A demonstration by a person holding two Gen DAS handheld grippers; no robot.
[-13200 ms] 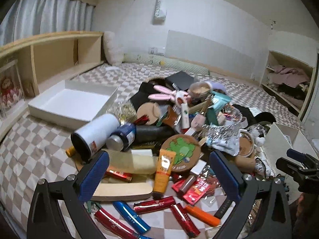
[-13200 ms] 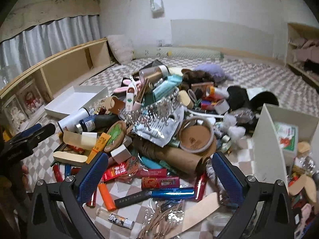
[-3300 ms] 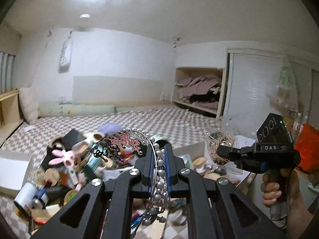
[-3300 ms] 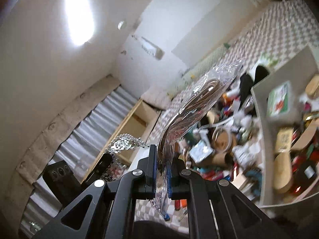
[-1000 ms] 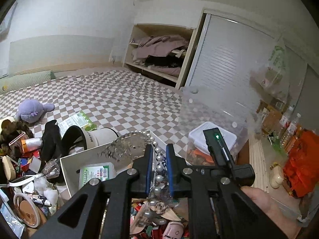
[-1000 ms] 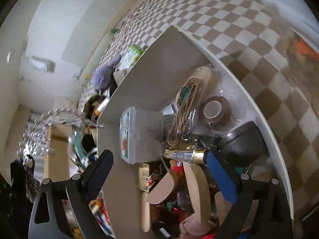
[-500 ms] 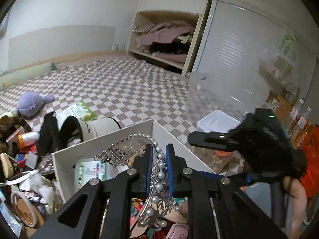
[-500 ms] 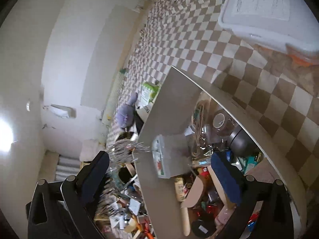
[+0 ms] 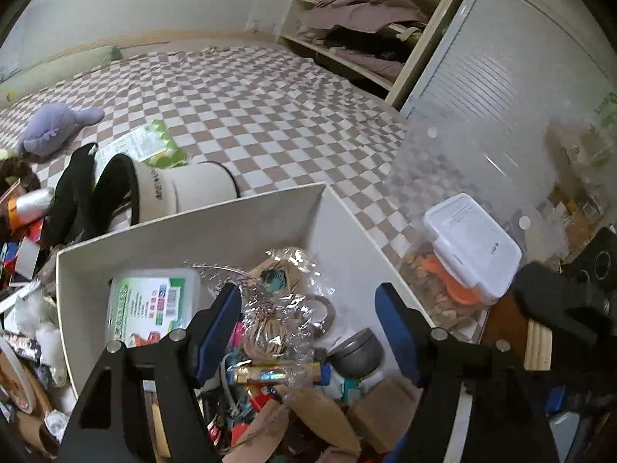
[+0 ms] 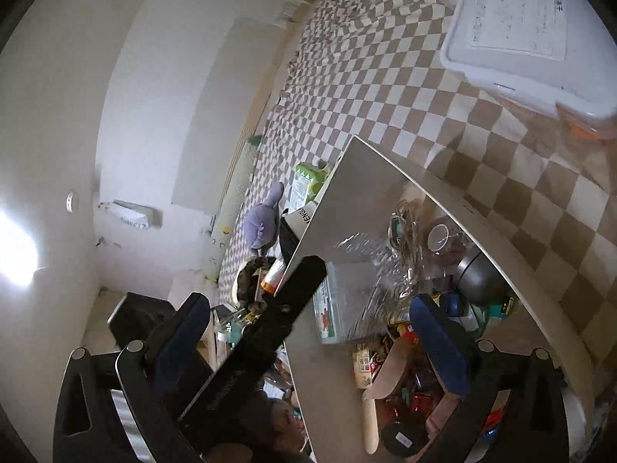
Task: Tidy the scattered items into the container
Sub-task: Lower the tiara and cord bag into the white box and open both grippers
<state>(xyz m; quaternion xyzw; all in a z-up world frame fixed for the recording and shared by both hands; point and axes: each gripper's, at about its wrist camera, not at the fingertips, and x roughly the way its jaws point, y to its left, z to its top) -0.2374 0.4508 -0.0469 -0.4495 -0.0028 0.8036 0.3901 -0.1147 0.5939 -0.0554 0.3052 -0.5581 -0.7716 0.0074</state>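
**Tiara lands in the white box**

A checkered bed cover point(image 9: 246, 92) spreads toward an open shelf point(image 9: 358, 19). The left gripper point(image 9: 308, 332), jaws just parted and empty, hangs over the white box point(image 9: 216, 227); the silver tiara point(image 9: 246, 297) lies below. The right gripper point(image 10: 308, 332) gapes wide, empty.

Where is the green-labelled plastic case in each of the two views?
Left wrist: the case lies lower left, in the white box, beside the left fingers.
Right wrist: the case lies at the centre, between the fingers.
Shared landmark: purple plush.
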